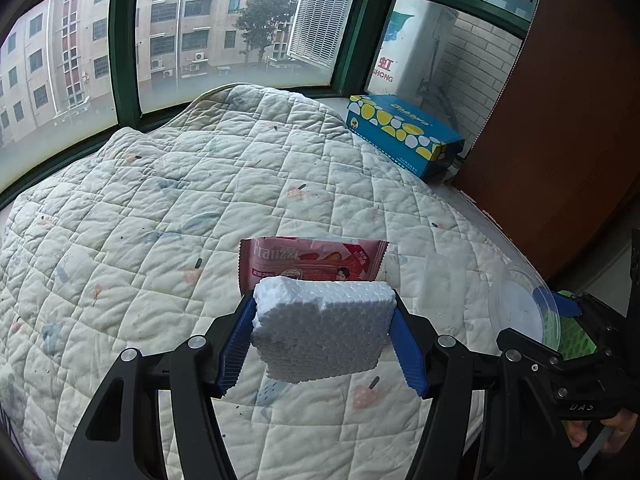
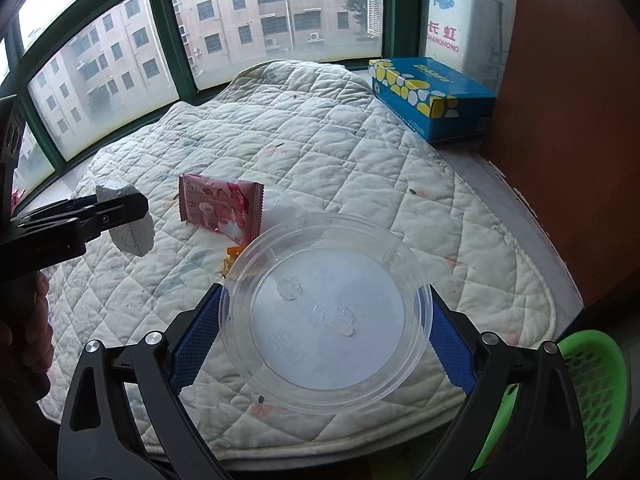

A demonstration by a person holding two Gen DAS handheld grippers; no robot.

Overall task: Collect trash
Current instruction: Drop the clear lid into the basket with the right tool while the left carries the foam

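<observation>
My left gripper [image 1: 324,320] is shut on a white foam block [image 1: 324,328] and holds it above the quilt; the block also shows in the right wrist view [image 2: 130,222]. My right gripper [image 2: 326,312] is shut on a clear plastic lid [image 2: 326,280], held above the quilt's front right part; the lid also shows in the left wrist view [image 1: 520,308]. A pink Franzzi snack wrapper [image 1: 316,262] lies on the quilt just beyond the foam, and it shows in the right wrist view [image 2: 222,208]. A small clear cup [image 2: 284,204] and an orange scrap [image 2: 232,254] lie by the wrapper.
A white quilted pad [image 1: 200,200] covers the window ledge. A blue tissue box [image 1: 404,130] stands at the back right by a brown wooden panel [image 1: 560,140]. A green plastic basket [image 2: 592,392] sits below the ledge at the right. Green window frames run along the back.
</observation>
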